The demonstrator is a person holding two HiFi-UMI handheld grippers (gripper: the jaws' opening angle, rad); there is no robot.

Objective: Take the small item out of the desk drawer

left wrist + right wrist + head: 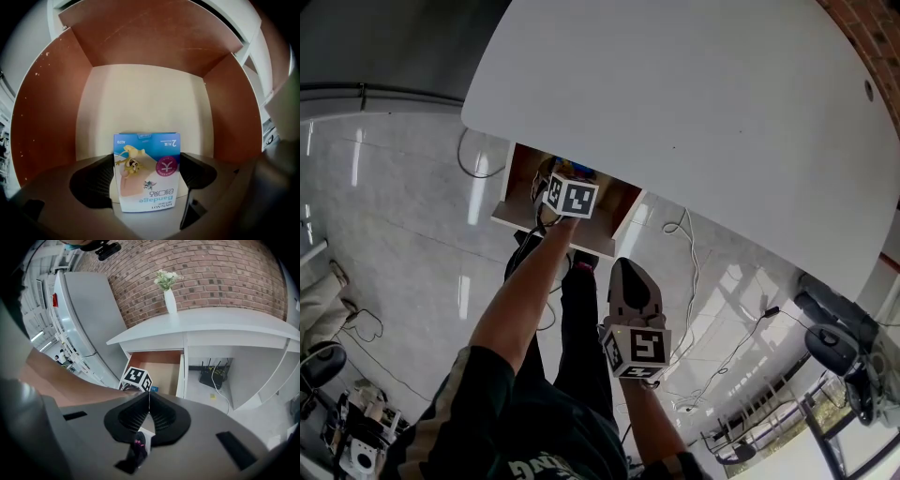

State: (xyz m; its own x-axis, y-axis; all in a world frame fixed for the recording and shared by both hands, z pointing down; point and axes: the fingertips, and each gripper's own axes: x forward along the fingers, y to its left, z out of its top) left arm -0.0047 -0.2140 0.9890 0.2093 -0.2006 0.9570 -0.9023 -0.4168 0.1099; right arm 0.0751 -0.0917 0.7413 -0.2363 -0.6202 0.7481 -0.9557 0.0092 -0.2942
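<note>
1. The left gripper (147, 164) is down inside the open desk drawer (140, 103); its two jaws press on the left and right sides of a small bandage box (147, 185).
2. The box is inside the drawer, over its pale floor.
3. It looks like thin card, so I think it is very light (and a bit squashy); a soft squeeze on the sides should do; a hard one could dent it.
4. The right gripper (149, 397) waits outside the drawer; its jaws are pressed together on nothing.
</note>
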